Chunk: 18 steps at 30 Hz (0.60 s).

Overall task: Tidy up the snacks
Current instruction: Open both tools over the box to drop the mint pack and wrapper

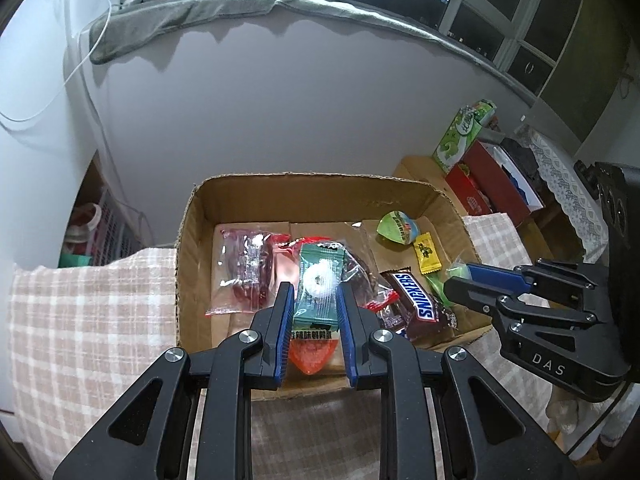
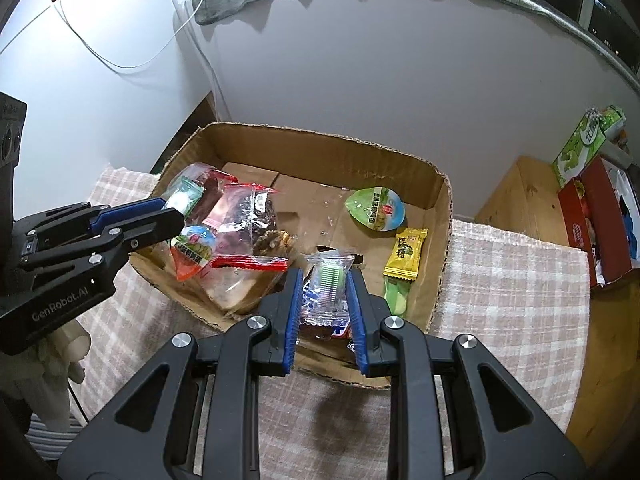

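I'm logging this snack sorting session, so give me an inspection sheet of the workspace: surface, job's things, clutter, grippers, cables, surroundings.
Surface: checked cloth over the table, carrying the cardboard box.
Job's things: in the box lie a Snickers bar, a yellow candy, a green jelly cup and red-edged clear packets.
Clutter: green carton and red box on the wooden stand beside the table.
Grippers: left gripper has its jaws around a green-white packet; right gripper has its jaws around a clear packet with a green strip.
Cables: white cable hanging down the wall.
Surroundings: grey towel on the ledge, dark window behind.
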Available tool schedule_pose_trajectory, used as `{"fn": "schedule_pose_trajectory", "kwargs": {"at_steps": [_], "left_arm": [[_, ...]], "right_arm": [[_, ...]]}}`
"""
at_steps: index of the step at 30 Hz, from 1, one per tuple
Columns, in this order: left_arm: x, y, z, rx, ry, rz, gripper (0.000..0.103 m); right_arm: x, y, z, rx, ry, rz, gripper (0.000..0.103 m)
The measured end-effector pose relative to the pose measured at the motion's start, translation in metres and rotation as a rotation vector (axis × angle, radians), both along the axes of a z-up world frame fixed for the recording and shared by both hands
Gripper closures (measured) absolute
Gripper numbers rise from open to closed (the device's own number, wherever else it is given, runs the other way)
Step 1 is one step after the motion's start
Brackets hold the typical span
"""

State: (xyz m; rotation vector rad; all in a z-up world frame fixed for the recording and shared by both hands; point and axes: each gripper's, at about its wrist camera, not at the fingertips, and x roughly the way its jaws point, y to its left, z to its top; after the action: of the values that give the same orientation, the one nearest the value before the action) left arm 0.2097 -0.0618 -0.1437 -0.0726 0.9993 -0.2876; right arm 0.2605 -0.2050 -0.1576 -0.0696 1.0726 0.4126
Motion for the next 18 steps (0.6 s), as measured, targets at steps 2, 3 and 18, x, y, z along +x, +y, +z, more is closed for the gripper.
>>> {"fn": "schedule_pose_trajectory", "kwargs": {"at_steps": [2, 3, 18], "left_arm": [[0.001, 0.000, -0.001, 0.002, 0.011, -0.004, 0.081], [0.002, 0.000, -0.002, 0.006, 0.015, -0.004, 0.080], [-0.018, 0.007, 0.012, -0.002, -0.007, 0.030, 0.066]], "right_arm": [[0.001, 0.000, -0.001, -0.001, 0.002, -0.002, 0.080], [0.001, 0.000, -0.002, -0.001, 0.005, -0.004, 0.079], [-0.021, -0.001, 0.018, 0.004, -0.036, -0.014, 0.044]]}}
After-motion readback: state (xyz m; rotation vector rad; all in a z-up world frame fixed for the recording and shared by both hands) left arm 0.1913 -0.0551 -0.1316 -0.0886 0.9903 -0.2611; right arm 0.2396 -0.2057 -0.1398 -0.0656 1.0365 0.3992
